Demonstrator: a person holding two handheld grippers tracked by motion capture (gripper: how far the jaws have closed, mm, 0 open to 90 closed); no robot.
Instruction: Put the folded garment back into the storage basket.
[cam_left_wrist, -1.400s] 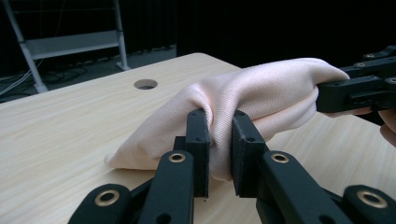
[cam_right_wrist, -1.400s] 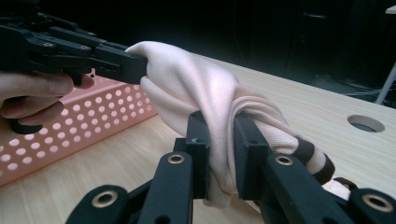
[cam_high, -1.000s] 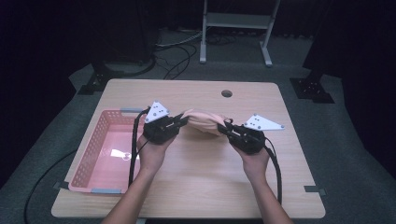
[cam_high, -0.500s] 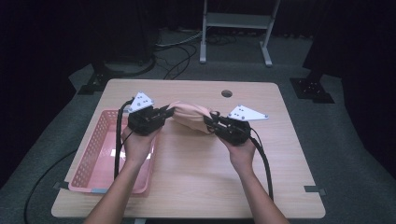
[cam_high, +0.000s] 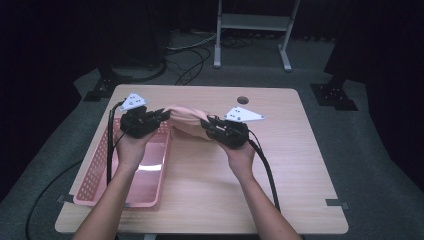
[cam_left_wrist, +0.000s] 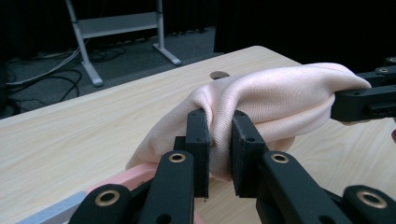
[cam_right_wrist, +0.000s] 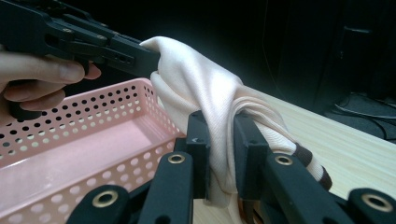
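The pink cloth (cam_high: 186, 120) hangs between both tools, just beside the pink basket (cam_high: 100, 185); left tool (cam_high: 159, 116) pinches its basket-side end, right tool (cam_high: 209, 126) its far end; its long axis runs away from the basket across the table (cam_high: 290, 165).

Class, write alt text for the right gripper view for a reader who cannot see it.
The right hand-held gripper pinches a bunched pale pink cloth with brown-striped trim. Beyond it, the left hand-held gripper grips the cloth's far end above a pink perforated basket on a wooden table.
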